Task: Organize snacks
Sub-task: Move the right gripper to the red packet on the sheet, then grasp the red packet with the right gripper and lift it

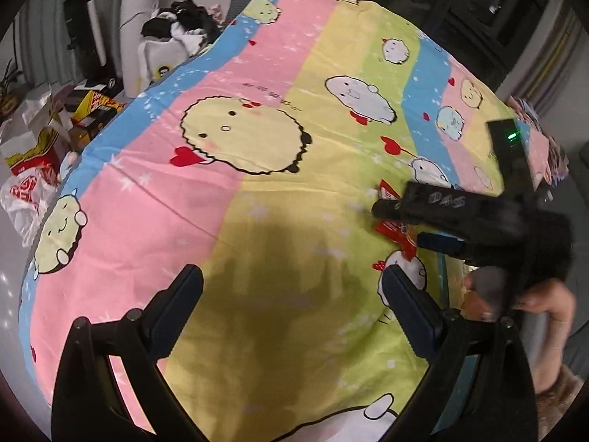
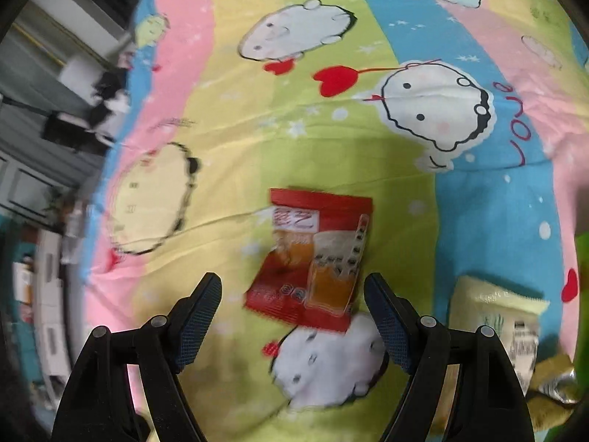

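A red snack packet [image 2: 313, 258] lies flat on the cartoon-print bed sheet [image 2: 331, 129]. My right gripper [image 2: 292, 287] is open just above it, with the packet's near edge between the fingers. A pale yellow snack packet [image 2: 504, 316] lies to the right on the sheet. In the left wrist view my right gripper [image 1: 390, 217] reaches over the red packet [image 1: 390, 228], which is mostly hidden under it. My left gripper [image 1: 292, 280] is open and empty above bare sheet [image 1: 257, 202], to the left of the red packet.
Left of the bed, yellow and red boxes [image 1: 92, 110], plastic bags [image 1: 25, 199] and a pile of dark clothes [image 1: 184, 25] sit on the floor. A black device with a green light [image 1: 510, 147] lies at the bed's right edge.
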